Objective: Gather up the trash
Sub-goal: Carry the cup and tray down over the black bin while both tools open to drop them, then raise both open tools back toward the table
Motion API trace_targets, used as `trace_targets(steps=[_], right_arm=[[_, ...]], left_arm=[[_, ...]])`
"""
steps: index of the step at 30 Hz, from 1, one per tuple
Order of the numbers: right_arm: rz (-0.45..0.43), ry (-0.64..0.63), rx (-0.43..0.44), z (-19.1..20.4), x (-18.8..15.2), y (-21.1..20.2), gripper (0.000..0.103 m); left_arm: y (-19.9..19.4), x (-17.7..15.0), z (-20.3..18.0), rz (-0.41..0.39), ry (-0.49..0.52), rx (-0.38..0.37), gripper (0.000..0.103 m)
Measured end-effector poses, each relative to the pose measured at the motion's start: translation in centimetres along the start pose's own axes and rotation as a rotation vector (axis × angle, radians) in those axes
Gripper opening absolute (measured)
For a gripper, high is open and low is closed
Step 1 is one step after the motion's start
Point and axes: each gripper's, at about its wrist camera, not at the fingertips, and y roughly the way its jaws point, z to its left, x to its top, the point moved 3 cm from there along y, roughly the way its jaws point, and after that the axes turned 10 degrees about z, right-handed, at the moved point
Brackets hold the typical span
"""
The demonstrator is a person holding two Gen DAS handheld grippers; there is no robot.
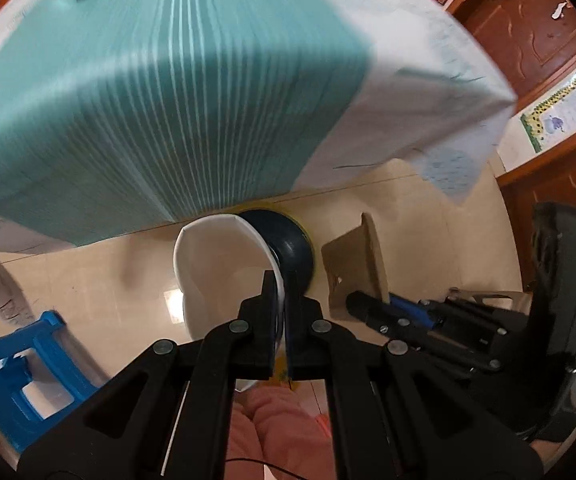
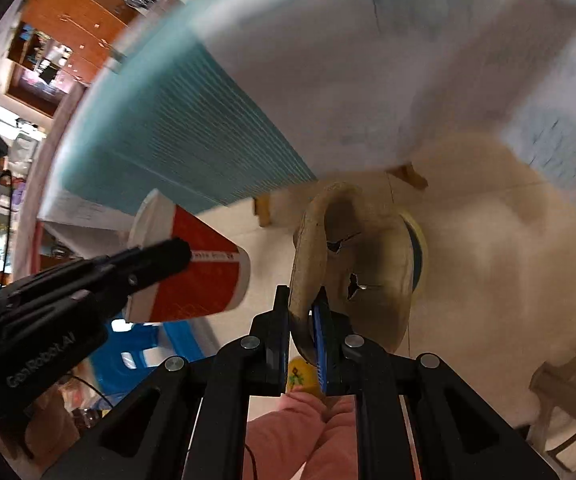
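Note:
My left gripper [image 1: 283, 284] is shut on the rim of a paper cup [image 1: 216, 272], white inside; in the right wrist view the cup [image 2: 200, 272] shows red with white bands, held by the left gripper [image 2: 168, 258]. My right gripper [image 2: 303, 300] is shut on a brown cardboard piece [image 2: 364, 264] with torn holes; it also shows in the left wrist view [image 1: 354, 264], with the right gripper [image 1: 368, 306] below it. Both are held above the floor, off the table edge. A round dark bin with a yellow rim [image 1: 292, 248] lies beyond the cup.
A table with a teal striped mat [image 1: 160, 100] on a white cloth [image 1: 428, 92] fills the upper view. A blue plastic stool [image 1: 28, 372] stands at left, a beige stool [image 2: 568, 392] at right. Brown wooden cabinets [image 1: 536, 28] stand behind. My pink-clad legs [image 1: 272, 428] are below.

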Motion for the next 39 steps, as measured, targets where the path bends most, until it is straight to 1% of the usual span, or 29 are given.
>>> trace_targets(steps=[3,6,9,10,11,12,13,14,15,16,17,18,19,20,24,26,28,30,31,32,39], right_arm=[[0.009,0.027,-0.016,-2.1,0.8,3.8,0.010],[0.007,0.056,-0.030,-4.1,1.7,6.8,0.011],[0.006,0.086,-0.034,-5.8,2.6,9.2,0.011],[0.006,0.094,-0.036,-6.2,2.7,9.7,0.015],[0.003,0.102,-0.041,-6.8,2.8,10.2,0.023],[-0.002,0.108,-0.044,-7.3,2.9,10.7,0.028],[-0.007,0.111,-0.044,-7.4,3.4,11.1,0.037],[-0.015,0.113,-0.043,-7.5,4.1,11.4,0.039],[-0.020,0.114,-0.042,-7.7,4.2,11.5,0.039],[-0.021,0.115,-0.039,-7.9,4.6,11.7,0.039],[-0.022,0.116,-0.032,-8.1,4.8,11.9,0.039],[-0.022,0.117,-0.030,-8.0,4.9,11.8,0.039],[-0.023,0.120,-0.033,-8.0,4.9,11.7,0.040],[-0.025,0.122,-0.031,-8.1,4.9,11.6,0.040],[-0.034,0.113,-0.038,-8.1,4.7,10.9,0.041],[-0.036,0.106,-0.046,-7.9,4.6,10.9,0.041],[-0.039,0.104,-0.042,-7.6,4.5,10.3,0.041],[-0.044,0.100,-0.039,-7.3,4.2,9.1,0.041],[-0.046,0.098,-0.037,-7.0,4.0,8.7,0.041],[-0.048,0.094,-0.037,-6.7,3.8,8.1,0.041],[-0.048,0.059,-0.021,-3.6,1.6,2.5,0.041]], left_arm=[[3.7,0.5,0.6,-0.003,0.011,-0.004,0.001],[7.2,0.8,0.8,-0.013,0.049,0.021,0.001],[9.5,0.5,0.6,-0.021,0.066,0.045,0.001],[10.2,0.6,0.8,-0.017,0.069,0.052,0.001],[10.9,0.5,0.9,-0.012,0.074,0.062,0.001],[11.5,0.4,1.0,-0.008,0.075,0.070,0.001],[12.1,0.3,1.1,-0.006,0.074,0.078,0.002],[12.5,0.2,1.2,-0.001,0.071,0.085,0.004],[13.0,0.0,1.3,0.005,0.066,0.089,0.008],[13.2,-0.2,1.3,0.008,0.063,0.091,0.023],[13.3,-0.4,1.3,0.009,0.058,0.092,0.045],[13.3,-0.5,1.4,0.004,0.054,0.089,0.054],[13.0,-0.7,1.5,-0.017,0.043,0.096,0.059],[12.9,-0.6,1.4,-0.023,0.040,0.094,0.060],[12.2,-1.0,1.6,-0.022,0.028,0.098,0.060],[12.0,-0.5,1.4,-0.029,0.026,0.096,0.060],[10.9,-0.6,1.4,-0.037,0.026,0.095,0.060],[9.6,-1.2,1.2,-0.042,0.026,0.093,0.060],[9.2,-0.6,2.1,-0.043,0.026,0.090,0.060],[8.7,-0.1,2.2,-0.042,0.025,0.090,0.060],[2.6,-2.1,0.9,-0.040,0.014,0.078,0.060]])
